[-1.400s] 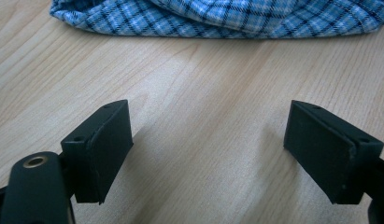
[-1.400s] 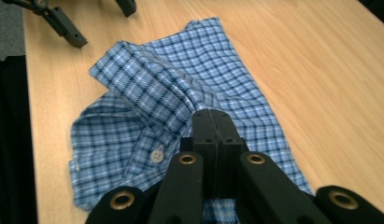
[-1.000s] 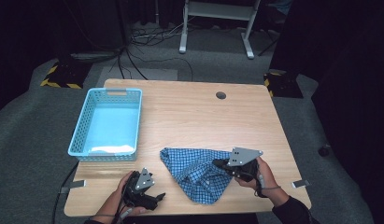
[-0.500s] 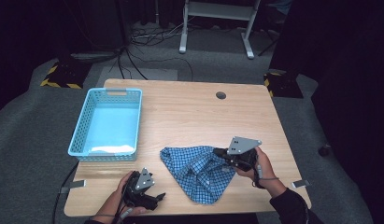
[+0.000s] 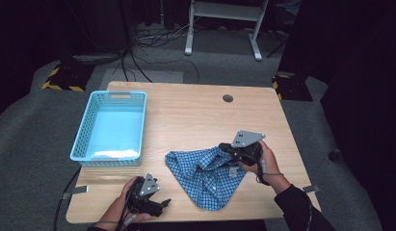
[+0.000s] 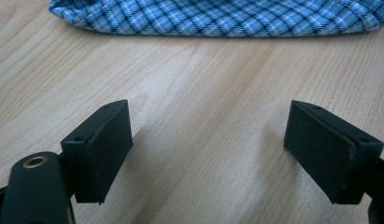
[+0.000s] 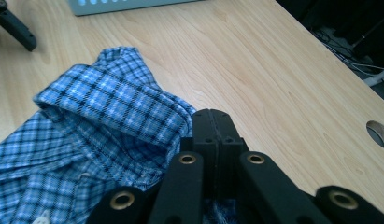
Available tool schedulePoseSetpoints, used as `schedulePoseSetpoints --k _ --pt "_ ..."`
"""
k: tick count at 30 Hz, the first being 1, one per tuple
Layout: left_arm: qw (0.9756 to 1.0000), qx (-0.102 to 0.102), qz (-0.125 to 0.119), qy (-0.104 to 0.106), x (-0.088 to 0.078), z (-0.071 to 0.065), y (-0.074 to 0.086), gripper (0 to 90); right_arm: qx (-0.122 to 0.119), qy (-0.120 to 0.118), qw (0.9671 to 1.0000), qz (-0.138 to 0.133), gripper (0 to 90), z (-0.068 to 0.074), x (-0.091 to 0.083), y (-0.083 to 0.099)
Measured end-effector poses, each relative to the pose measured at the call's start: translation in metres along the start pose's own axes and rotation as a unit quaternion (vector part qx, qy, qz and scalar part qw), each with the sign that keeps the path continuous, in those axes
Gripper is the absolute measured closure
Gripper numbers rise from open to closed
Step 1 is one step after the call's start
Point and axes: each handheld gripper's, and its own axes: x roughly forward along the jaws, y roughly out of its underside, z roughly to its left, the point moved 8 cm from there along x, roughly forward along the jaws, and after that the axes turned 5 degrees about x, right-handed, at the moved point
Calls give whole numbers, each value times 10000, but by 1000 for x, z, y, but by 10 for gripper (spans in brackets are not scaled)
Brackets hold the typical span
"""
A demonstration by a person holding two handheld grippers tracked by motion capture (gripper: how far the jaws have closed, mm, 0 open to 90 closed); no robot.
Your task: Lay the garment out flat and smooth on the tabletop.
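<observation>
A blue checked shirt (image 5: pixel 205 175) lies crumpled on the wooden table (image 5: pixel 186 115), near its front edge. My right gripper (image 5: pixel 228 147) is at the shirt's right side, its jaws shut on a bunched fold of the cloth beside the collar (image 7: pixel 115 105). The right gripper view has those jaws (image 7: pixel 215 128) pressed together with fabric around them. My left gripper (image 5: pixel 163 203) rests low on the table at the front left, open, with bare wood between its jaws (image 6: pixel 208 149). The shirt's edge (image 6: pixel 217 16) lies just beyond it.
A light blue plastic basket (image 5: pixel 80 142) stands on the left half of the table. A round cable hole (image 5: pixel 228 98) sits near the far edge. Dark floor, cables and a white desk frame (image 5: pixel 224 29) lie beyond the table.
My right gripper has moved away from the front edge, drawing the shirt's right side up and bunching it. The left gripper has stayed put.
</observation>
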Motion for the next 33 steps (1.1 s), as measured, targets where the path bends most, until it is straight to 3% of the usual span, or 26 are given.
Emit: schedulePoseSetpoints --k 23,33 --pt "10000 19 -2 7 0 -1 0 152 404 204 9986 272 900 -41 41 -6" --pt "10000 10 -6 11 0 -1 0 152 445 358 9974 443 900 -54 57 -5"
